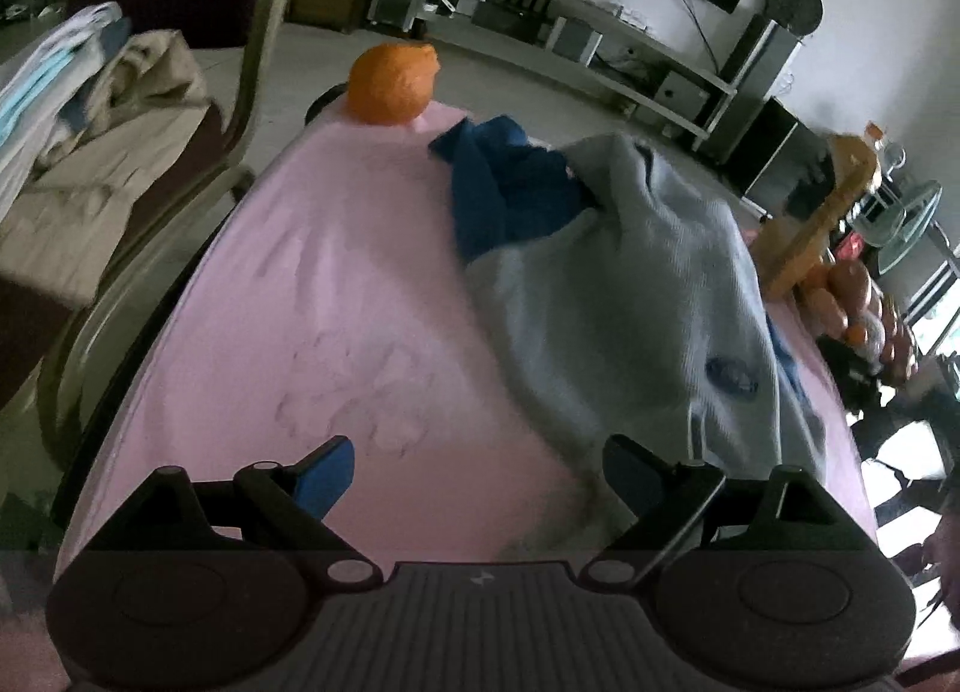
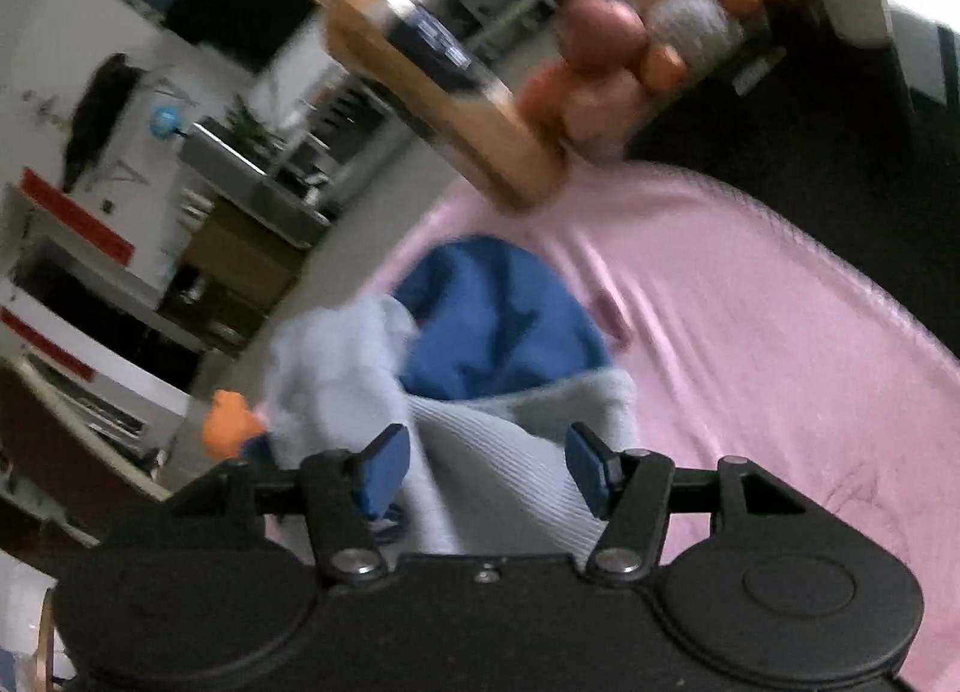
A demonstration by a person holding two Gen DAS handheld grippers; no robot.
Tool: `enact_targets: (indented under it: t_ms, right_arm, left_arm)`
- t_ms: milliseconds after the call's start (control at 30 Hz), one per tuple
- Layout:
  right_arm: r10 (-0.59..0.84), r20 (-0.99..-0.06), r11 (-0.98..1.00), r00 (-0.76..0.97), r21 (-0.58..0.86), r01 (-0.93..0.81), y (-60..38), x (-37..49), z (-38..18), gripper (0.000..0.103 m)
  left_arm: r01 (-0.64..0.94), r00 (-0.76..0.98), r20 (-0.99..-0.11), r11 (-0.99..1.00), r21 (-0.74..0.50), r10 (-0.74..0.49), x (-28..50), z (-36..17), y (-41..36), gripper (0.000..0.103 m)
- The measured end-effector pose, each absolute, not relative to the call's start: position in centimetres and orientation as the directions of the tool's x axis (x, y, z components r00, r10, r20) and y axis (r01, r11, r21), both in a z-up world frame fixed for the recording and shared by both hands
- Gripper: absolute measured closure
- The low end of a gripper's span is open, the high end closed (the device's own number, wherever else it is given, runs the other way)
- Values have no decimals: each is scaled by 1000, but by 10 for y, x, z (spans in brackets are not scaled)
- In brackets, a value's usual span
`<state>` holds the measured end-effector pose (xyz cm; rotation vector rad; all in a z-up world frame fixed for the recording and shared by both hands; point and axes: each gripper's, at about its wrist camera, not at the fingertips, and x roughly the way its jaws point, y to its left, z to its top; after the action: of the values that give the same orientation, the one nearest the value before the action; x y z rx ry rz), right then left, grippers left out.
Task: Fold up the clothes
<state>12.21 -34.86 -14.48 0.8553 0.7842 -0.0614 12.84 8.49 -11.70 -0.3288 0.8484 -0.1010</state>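
A light grey-blue ribbed garment [image 1: 636,296] with dark blue parts [image 1: 510,182] lies crumpled on the pink tablecloth [image 1: 312,296]. My left gripper [image 1: 480,470] is open over the bare pink cloth, its right finger beside the garment's near edge. In the right wrist view my right gripper [image 2: 489,461] is open, and the same grey-blue garment [image 2: 474,452] lies between and below its fingers, with the blue part [image 2: 498,320] just beyond. Whether the pads touch the cloth I cannot tell.
An orange object [image 1: 393,83] sits at the table's far edge. A wooden box [image 2: 438,92] and a bag of fruit [image 2: 630,56] stand at the far side. A chair piled with clothes [image 1: 102,152] stands left of the table.
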Motion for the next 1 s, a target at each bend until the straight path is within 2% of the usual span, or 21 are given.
enact_targets:
  t_ms: [67,100,167,333,500,567,600,633,833,933,1000]
  right_arm:
    - [258,-666,656,700,653,379,-346,125,-150,50]
    - [258,-659,664,707,652,366,-344,127,-148,50]
    - [225,-656,702,721,622,347,-341,127,-140,50]
    - [203,-677,714,708,597,366,-344,127,-143,50]
    - [218,-698,704,682,597,386,-346,133,-149,50]
    - [221,-700,712,679,592,377,-343,138,-150,50]
    - [221,-700,721,679,586,370,-341,140,-149,50]
    - [216,-703,734,678,575,362,-338,142,-148,50]
    - [153,-727,793,669,494,356,-330,147,-146,50]
    - [146,-724,780,675,504,372,-334,142,-146,50]
    - [148,-718,769,680,516,377,-336,138,-145,50]
  left_arm:
    - [-65,659,-718,934,-350,-223,163,-121,87,25]
    - [-79,651,-724,928,-364,-229,180,-126,89,36]
    - [-119,614,-748,907,-403,-252,213,-141,91,46]
    - [-157,575,-773,891,-426,-268,268,-175,89,42]
    - [-125,588,-762,901,-416,-271,288,-192,79,44]
    - [-91,600,-756,917,-389,-261,291,-190,70,63]
    - [-82,598,-761,926,-369,-250,292,-188,65,80]
    - [-75,596,-767,934,-349,-239,292,-185,60,85]
    - [-49,694,-705,968,-245,-143,245,-123,52,87]
    - [-81,737,-672,978,-191,-70,200,-82,60,88]
    - [-117,752,-658,973,-199,-44,163,-60,73,88]
